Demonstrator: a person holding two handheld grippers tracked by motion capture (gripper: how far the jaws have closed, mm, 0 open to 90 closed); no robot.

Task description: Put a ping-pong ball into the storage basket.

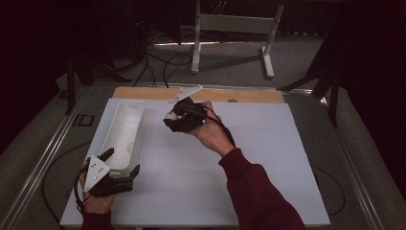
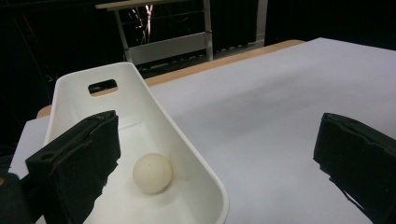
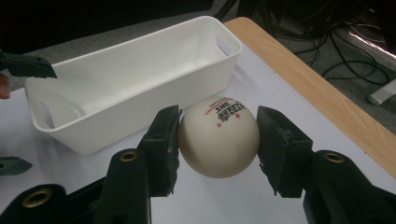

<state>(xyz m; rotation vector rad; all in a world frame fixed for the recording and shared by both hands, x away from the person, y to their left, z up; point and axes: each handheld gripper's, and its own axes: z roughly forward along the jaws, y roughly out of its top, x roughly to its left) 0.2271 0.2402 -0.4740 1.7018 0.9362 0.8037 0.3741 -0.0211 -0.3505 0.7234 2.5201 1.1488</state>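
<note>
Beside bin (image 3: 140,70), right claw (image 3: 218,140) pinching printed ball (image 3: 218,136); left claw (image 2: 219,158) spread, tips cropped.

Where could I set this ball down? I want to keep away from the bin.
The white table is bare right of the right gripper, out to its right edge, and along the near edge. It is crowded at the left, where the white bin and left gripper sit.

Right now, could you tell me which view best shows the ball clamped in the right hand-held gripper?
The right gripper view: the held ball sits close, printing legible. The high view shows a pale sliver at the right hand-held gripper.
</note>
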